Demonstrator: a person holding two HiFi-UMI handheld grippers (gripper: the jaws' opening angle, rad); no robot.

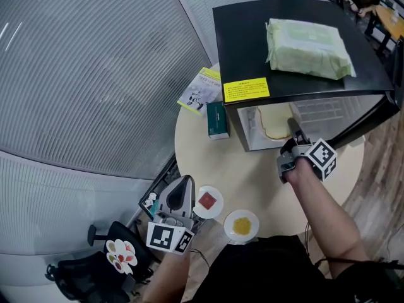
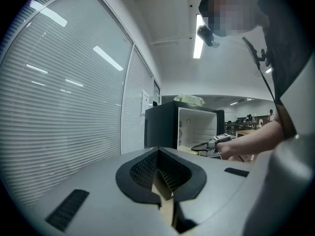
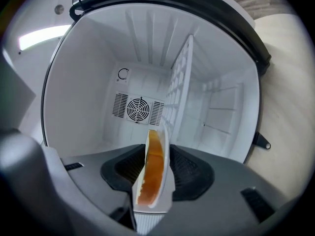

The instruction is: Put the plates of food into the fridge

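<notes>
A small black fridge (image 1: 240, 36) stands open on the round beige table (image 1: 252, 182). My right gripper (image 1: 294, 128) reaches into its mouth, shut on a white plate of orange-brown food (image 1: 273, 130). In the right gripper view the plate (image 3: 153, 171) sits edge-on between the pads of the right gripper (image 3: 157, 146), with the white fridge interior (image 3: 98, 82) beyond. My left gripper (image 1: 184, 180) is at the table's near left edge, shut and empty. Beside it lie a plate of red food (image 1: 207, 201) and a plate of yellow food (image 1: 242, 225). In the left gripper view the left gripper (image 2: 158, 151) faces the fridge (image 2: 162, 124).
A green soft pack (image 1: 307, 48) lies on the fridge top. A teal box (image 1: 217, 120) and a booklet (image 1: 201, 90) lie on the table left of the fridge. The fridge door (image 1: 360, 115) hangs open to the right. A wire shelf (image 3: 179, 82) divides the interior. A black chair (image 1: 95, 264) stands below left.
</notes>
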